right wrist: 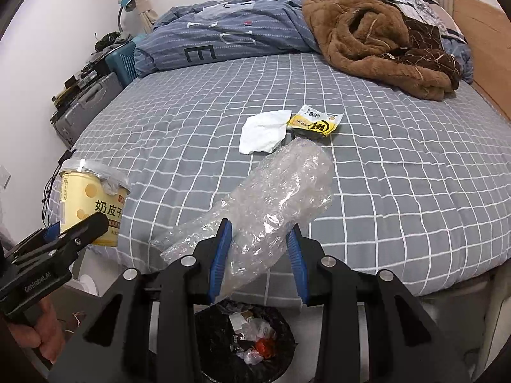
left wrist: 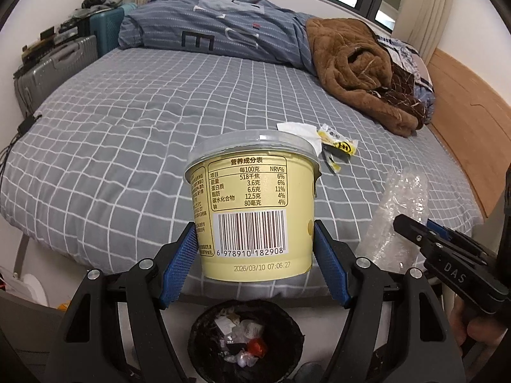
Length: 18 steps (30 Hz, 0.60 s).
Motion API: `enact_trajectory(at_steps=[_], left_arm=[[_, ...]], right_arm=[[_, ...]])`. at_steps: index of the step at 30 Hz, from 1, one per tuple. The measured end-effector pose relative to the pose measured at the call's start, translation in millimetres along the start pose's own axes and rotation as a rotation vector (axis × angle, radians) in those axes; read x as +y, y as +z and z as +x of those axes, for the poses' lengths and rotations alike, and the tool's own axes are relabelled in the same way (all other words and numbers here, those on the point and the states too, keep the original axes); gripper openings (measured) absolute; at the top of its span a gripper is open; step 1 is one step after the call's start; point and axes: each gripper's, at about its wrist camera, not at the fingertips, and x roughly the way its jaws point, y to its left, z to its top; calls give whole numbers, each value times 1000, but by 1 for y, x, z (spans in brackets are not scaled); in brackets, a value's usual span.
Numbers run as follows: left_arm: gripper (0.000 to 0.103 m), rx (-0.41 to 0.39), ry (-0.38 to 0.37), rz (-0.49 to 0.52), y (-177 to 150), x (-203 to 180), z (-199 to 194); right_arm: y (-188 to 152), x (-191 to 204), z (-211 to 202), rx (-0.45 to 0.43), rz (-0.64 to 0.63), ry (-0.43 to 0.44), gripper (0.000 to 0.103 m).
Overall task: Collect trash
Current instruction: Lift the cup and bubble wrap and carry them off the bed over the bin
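The left gripper (left wrist: 255, 255) pinches a pale yellow cup (left wrist: 252, 204) between its blue pads, low on the cup's sides; the cup's base hangs above the black bin (left wrist: 246, 341). The right gripper (right wrist: 258, 255) clamps crumpled clear plastic wrap (right wrist: 271, 198), whose near end is hidden behind the fingers. The bin's near rim is cut off. Farther out on the checked bed (right wrist: 399, 175) lie a white tissue (right wrist: 265, 131) and, touching its right edge, a yellow wrapper (right wrist: 316, 123).

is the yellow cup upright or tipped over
Upright: the pale yellow paper cup hangs between the left gripper's blue fingers, clear lid on top, label text level.
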Motion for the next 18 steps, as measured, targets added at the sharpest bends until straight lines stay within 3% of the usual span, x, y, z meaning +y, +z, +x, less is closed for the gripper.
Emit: enact_trajectory(at_steps=[18], left_arm=[[70,15,26,23,-37,11,-18]], right_arm=[[-36,21,-13,5,-12,19,34]])
